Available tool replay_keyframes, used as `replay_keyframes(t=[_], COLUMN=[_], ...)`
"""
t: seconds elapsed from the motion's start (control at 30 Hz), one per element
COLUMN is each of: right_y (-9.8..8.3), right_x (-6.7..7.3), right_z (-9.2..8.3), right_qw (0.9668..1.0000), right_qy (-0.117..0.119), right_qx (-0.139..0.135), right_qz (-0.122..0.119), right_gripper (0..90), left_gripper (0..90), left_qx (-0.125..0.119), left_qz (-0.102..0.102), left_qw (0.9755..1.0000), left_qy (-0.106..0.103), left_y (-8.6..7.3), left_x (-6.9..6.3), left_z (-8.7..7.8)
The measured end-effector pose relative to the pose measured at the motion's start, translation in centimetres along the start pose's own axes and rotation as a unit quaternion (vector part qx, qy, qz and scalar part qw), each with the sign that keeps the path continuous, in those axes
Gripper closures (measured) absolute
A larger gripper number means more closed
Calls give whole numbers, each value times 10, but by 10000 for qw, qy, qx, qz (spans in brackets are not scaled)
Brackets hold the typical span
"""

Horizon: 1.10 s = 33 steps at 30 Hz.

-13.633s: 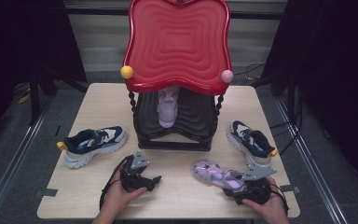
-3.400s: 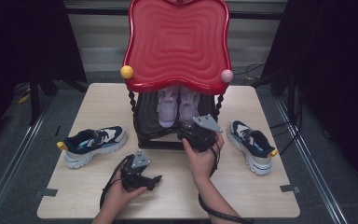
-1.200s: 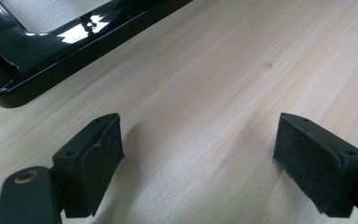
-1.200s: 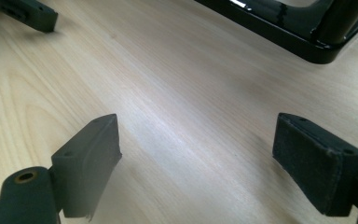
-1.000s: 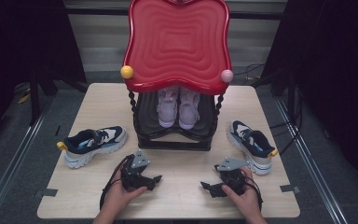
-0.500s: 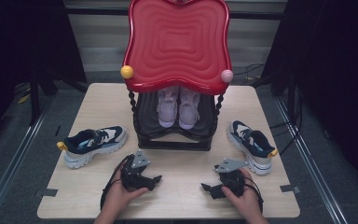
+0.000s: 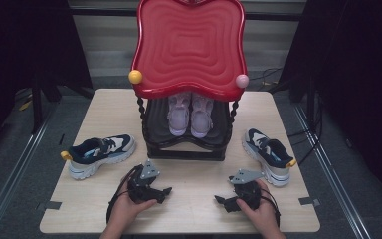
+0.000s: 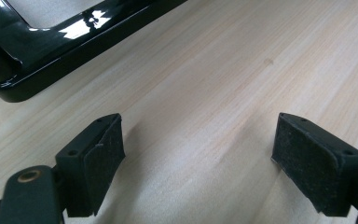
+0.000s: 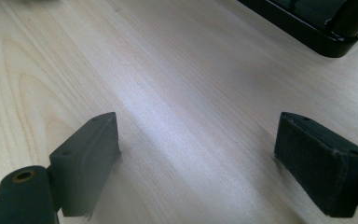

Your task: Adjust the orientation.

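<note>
While both tools (image 7: 166, 190) rest empty, sneakers (image 7: 101, 153) lie apart.

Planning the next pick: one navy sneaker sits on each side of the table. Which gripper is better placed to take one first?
Right, probably: the right gripper rests open right beside the right sneaker, while the left gripper, also open, lies farther from the left sneaker.

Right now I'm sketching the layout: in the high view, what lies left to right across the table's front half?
Left shoe → left gripper → right gripper → right shoe.
</note>
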State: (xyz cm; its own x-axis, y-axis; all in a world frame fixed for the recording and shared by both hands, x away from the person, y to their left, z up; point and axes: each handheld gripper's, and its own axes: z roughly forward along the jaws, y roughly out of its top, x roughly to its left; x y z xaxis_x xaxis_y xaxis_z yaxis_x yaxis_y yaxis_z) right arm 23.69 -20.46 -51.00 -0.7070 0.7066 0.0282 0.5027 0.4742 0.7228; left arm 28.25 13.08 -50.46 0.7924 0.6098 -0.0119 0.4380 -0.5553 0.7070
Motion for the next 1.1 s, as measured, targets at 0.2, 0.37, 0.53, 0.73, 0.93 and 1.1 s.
replay_keyframes(t=[0.2,0.37,0.53,0.73,0.93,1.1], right_y=[0,0,0,0,0,0], right_x=[0,0,0,0,0,0], right_z=[0,0,0,0,0,0], right_qw=[10000,10000,10000,10000,10000,10000], right_qy=[0,0,-1,-1,0,0], right_qx=[0,3,2,3,2,3], right_qz=[2,13,13,13,13,14], right_gripper=[134,134,135,134,134,134], left_gripper=[164,173,184,198,208,208], left_qx=[157,275,486,598,783,975], left_qz=[-91,-163,-173,-207,-143,-102], left_qw=[9998,9994,9985,9978,9967,9950], left_qy=[-108,-148,-187,-185,-176,-195], left_y=[2,3,0,0,1,2], left_x=[6,14,22,28,32,35], left_z=[-10,-20,-27,-35,-39,-42])
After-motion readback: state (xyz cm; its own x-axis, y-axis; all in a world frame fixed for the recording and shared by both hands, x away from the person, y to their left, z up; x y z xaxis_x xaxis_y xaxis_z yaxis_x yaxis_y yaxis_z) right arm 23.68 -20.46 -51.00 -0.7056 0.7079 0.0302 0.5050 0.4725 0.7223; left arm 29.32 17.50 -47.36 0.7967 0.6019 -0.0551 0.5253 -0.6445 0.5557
